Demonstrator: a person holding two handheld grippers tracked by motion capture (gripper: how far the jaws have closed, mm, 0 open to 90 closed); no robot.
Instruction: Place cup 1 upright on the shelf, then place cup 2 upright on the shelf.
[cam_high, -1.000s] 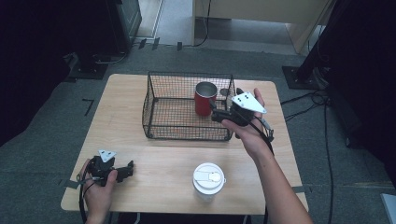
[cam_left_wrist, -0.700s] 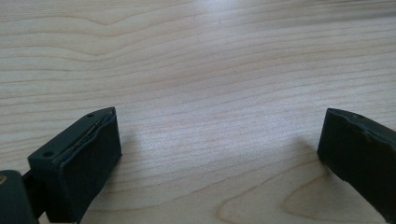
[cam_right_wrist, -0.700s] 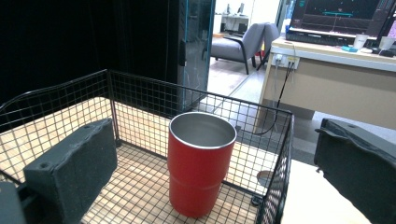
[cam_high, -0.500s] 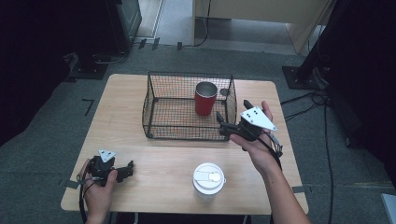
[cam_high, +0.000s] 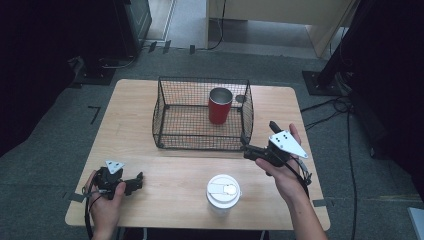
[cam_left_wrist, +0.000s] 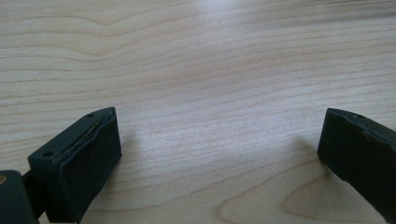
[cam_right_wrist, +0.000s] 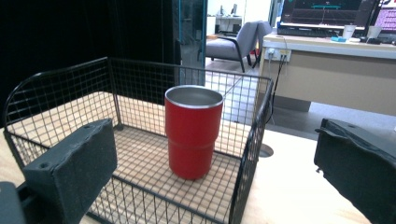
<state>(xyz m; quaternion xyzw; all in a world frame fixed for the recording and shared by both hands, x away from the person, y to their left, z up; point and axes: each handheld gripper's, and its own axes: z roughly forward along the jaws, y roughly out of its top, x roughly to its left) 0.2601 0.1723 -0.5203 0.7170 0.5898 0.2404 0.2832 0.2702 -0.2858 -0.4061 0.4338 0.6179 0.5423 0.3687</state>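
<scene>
A black wire basket stands in the middle of the wooden table. A red metal tumbler stands upright in its far right part, and the right gripper view shows the tumbler through the basket's corner. My right gripper hovers just outside the basket's front right corner, open and empty. A white lidded cup stands near the front edge. My left gripper rests low at the front left, open over bare wood.
The table's front edge lies close behind both hands. Cables run over the floor to the right of the table. Beyond it are a desk with monitors and an office chair.
My right gripper has drawn back from beside the tumbler's end of the basket toward the front right corner, coming nearer the person. The left gripper has stayed put.
</scene>
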